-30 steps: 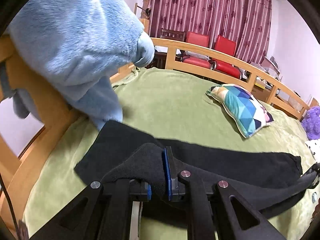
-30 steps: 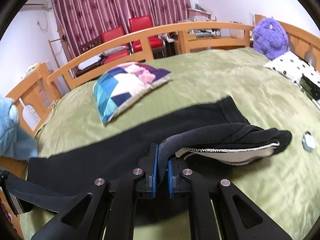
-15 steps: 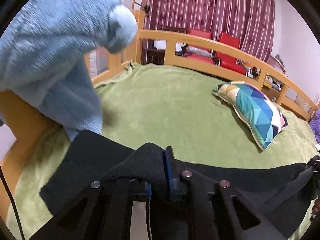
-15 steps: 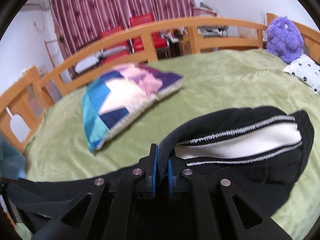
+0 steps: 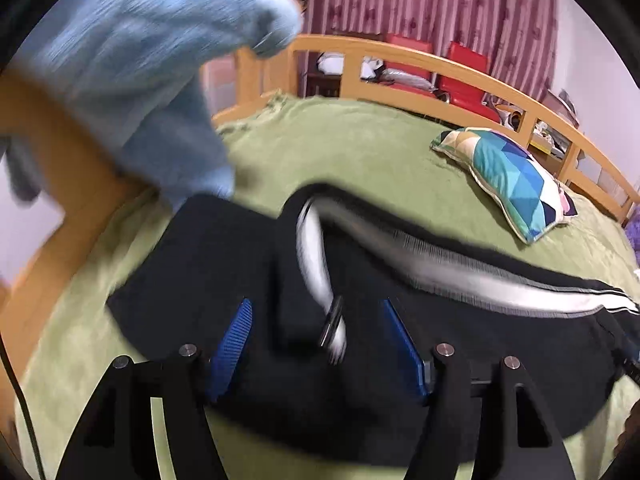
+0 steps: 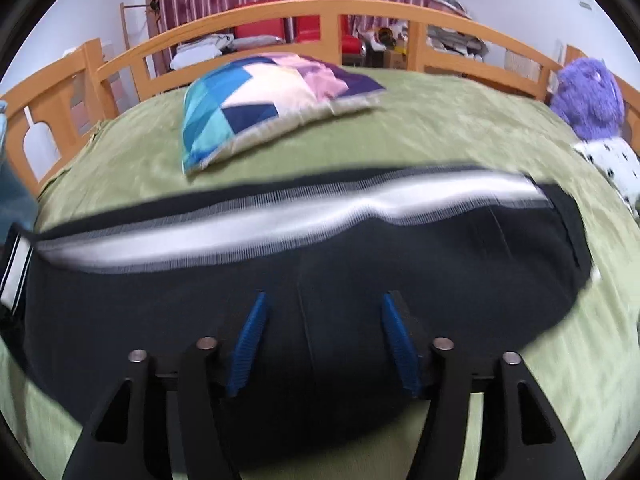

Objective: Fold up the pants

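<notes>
The black pants (image 5: 460, 344) lie folded lengthwise on the green bedspread (image 5: 360, 152), with a white side stripe along the upper edge. They also show in the right wrist view (image 6: 360, 280), stripe running left to right. My left gripper (image 5: 316, 320) is open, its blue pads spread just above the cloth near one end. My right gripper (image 6: 322, 316) is open too, its pads apart over the black cloth. Neither holds anything.
A patchwork pillow (image 6: 272, 96) lies beyond the pants. A light blue fleece (image 5: 152, 64) hangs over the wooden bed rail (image 5: 480, 84) at the left. A purple plush toy (image 6: 588, 96) and a spotted cloth (image 6: 612, 164) sit at the right edge. Red chairs stand behind the rail.
Both grippers were shut on the pants' edge and carried it across the other leg. Now both have opened and the cloth lies dropped on the bed, stripe showing.
</notes>
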